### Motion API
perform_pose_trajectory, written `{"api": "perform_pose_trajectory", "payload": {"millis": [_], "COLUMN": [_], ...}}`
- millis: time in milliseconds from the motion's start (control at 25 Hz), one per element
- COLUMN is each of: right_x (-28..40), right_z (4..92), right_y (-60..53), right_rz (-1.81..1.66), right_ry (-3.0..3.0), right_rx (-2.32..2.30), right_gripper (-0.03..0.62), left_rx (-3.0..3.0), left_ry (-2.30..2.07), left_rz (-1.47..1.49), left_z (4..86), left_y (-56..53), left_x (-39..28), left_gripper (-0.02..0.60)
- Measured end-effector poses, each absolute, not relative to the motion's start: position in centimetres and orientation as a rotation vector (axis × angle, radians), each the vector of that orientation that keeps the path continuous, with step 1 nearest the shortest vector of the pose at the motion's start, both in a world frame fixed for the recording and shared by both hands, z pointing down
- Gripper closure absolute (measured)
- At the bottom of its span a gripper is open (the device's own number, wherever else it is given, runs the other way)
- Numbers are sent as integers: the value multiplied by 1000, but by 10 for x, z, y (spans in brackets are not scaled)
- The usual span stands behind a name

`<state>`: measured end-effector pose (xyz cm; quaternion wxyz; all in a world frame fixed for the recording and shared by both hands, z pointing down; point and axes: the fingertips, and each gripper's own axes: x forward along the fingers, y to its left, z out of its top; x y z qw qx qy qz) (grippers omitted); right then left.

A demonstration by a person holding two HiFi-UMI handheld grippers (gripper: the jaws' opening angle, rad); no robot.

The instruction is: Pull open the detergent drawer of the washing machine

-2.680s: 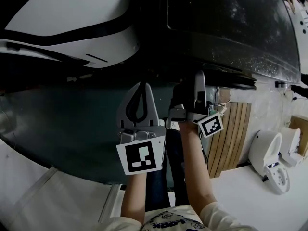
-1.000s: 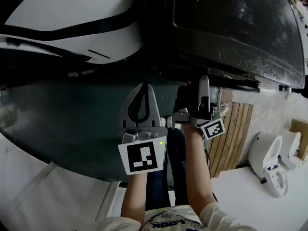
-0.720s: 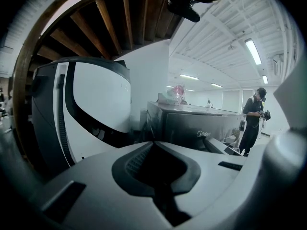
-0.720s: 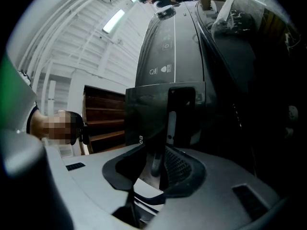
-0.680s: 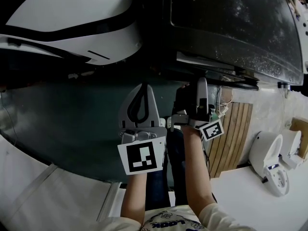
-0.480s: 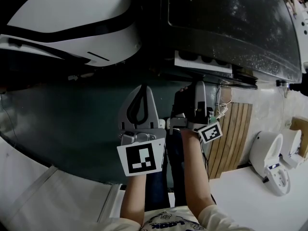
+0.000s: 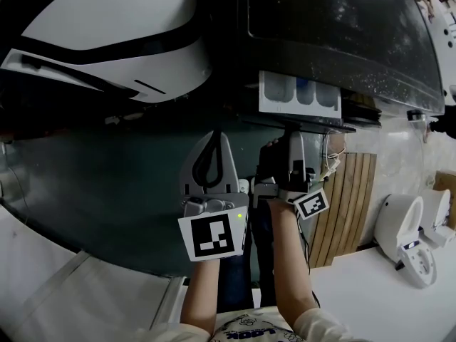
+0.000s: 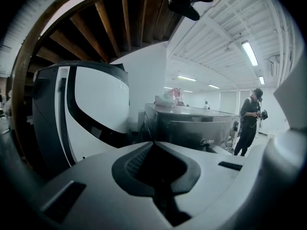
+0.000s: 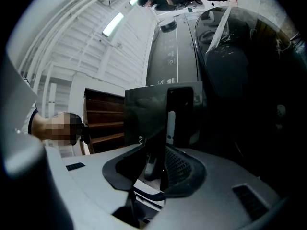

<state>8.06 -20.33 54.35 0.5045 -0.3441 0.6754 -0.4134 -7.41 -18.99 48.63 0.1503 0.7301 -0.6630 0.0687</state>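
- Here, in the left gripper view, the left gripper is keeping its smooth grey jaws pressed together with nothing between them. Beyond it a rounded white appliance with a black band is standing beside the boxy steel washing machine, and a person is standing at the far right.
- In the right gripper view, the right gripper is clamping its ribbed pads, partly open, on the thin, glossy dark front plate of the detergent drawer.
- In the head view, the detergent drawer is jutting from under the washing machine's speckled dark lid, showing white moulded compartments. The right gripper is gripping its front edge, and the left gripper is hanging closed just beside it.
- A second ago the drawer was sitting flush; now it is standing well out.
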Motion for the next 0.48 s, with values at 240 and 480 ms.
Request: {"api": "perform_pose_trajectory", "payload": {"millis": [240,480], "right_x": [80,82], "right_z": [543,543], "right_y": [-187,-174], "right_rz": [-989,-982], "right_ry": [1628,1623], "right_rx": [-831,-844], "right_gripper": [465,465], "left_rx": [2118,2145], "left_ry": [-1888,-1863], "left_rz": [195,191], "left_z": [484,482], "left_y": [-182,-176], "left_x": [-76,-74], "left_gripper": [568,568]}}
